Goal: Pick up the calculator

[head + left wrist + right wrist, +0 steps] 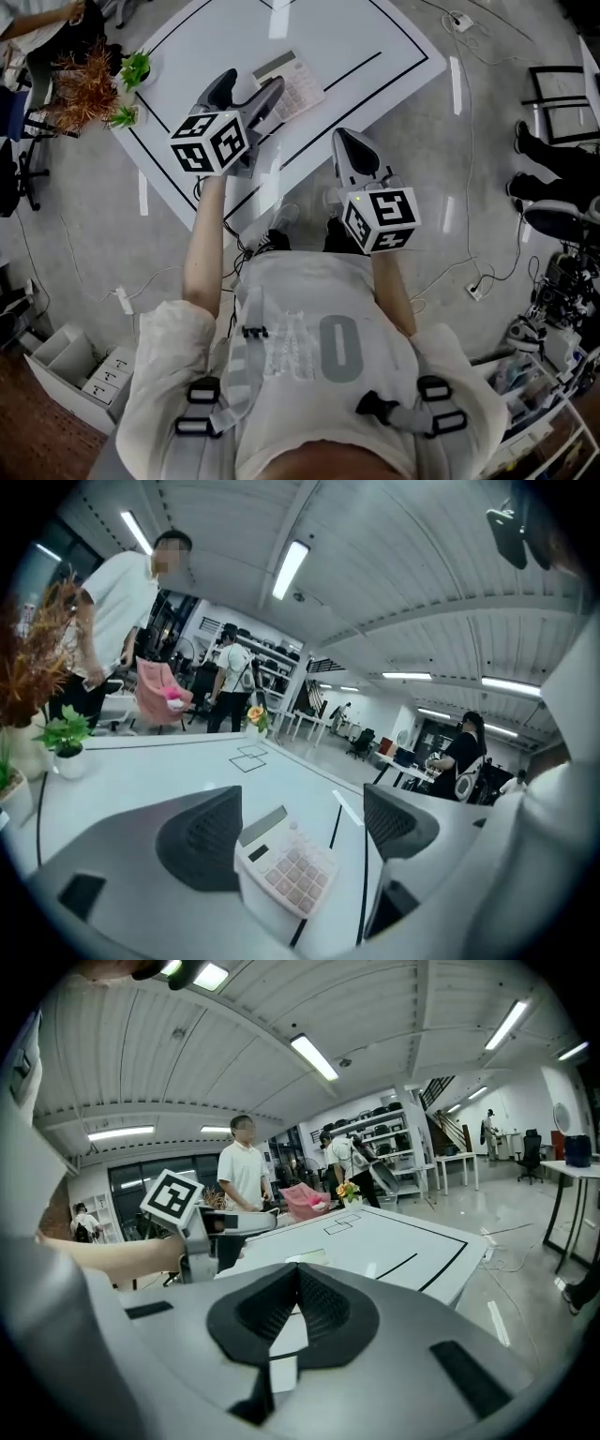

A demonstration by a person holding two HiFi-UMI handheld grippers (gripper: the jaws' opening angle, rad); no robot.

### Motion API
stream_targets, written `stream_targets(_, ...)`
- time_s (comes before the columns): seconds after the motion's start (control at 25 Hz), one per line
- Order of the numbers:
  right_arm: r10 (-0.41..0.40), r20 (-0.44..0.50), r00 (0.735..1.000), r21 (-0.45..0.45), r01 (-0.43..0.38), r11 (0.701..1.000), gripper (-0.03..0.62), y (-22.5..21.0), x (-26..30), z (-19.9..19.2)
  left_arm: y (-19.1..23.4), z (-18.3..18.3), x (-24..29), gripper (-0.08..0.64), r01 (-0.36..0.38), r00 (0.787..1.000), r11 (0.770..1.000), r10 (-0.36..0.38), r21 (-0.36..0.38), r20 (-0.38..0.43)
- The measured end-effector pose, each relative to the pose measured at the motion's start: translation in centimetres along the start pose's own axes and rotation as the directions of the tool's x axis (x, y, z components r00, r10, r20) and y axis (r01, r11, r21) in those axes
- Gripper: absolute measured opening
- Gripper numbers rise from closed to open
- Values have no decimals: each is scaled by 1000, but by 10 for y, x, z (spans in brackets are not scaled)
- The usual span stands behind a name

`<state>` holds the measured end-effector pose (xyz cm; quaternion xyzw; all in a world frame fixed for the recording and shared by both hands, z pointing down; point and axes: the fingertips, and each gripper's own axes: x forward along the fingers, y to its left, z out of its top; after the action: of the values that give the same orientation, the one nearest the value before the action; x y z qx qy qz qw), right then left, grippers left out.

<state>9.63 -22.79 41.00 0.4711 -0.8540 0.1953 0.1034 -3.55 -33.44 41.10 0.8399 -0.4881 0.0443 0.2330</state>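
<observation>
Right gripper (298, 1283): jaws together, empty, off tabletop (375, 37) near edge. Left gripper (251, 86): jaws apart, straddling calculator (286, 864) lying toward that edge. Advice: centre it, lower, close across narrow sides, lift level.

Head cam: high above the person (309, 356), facing steeply down on both grippers, w/ white table (375, 37) on the far side. Cam on left gripper (249, 89): low over the tabletop, v. close to calculator (286, 869), facing the far room. Cam on right gripper (349, 142): by the table's near edge, facing across it, left gripper at its left. All 3 share the table.
</observation>
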Motion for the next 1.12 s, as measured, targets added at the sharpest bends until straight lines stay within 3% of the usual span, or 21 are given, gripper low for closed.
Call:
stream_targets(0.32, 37, -76, 996, 74, -32, 997, 8, -3, 13, -27, 47, -39, 46, 402, -20, 986, 990, -4, -137, -166)
stream_targets(0.56, 40, -64, 997, 125, -32, 992, 8, -11, 19, -26, 68, -54, 70, 402, -12, 975, 964, -47, -265, -216)
stream_targets(1.12, 50, -95, 994, 151, -36, 988, 8, -8, 23, -36, 64, -75, 91, 367, 47, 944, 935, -157, -350, -292)
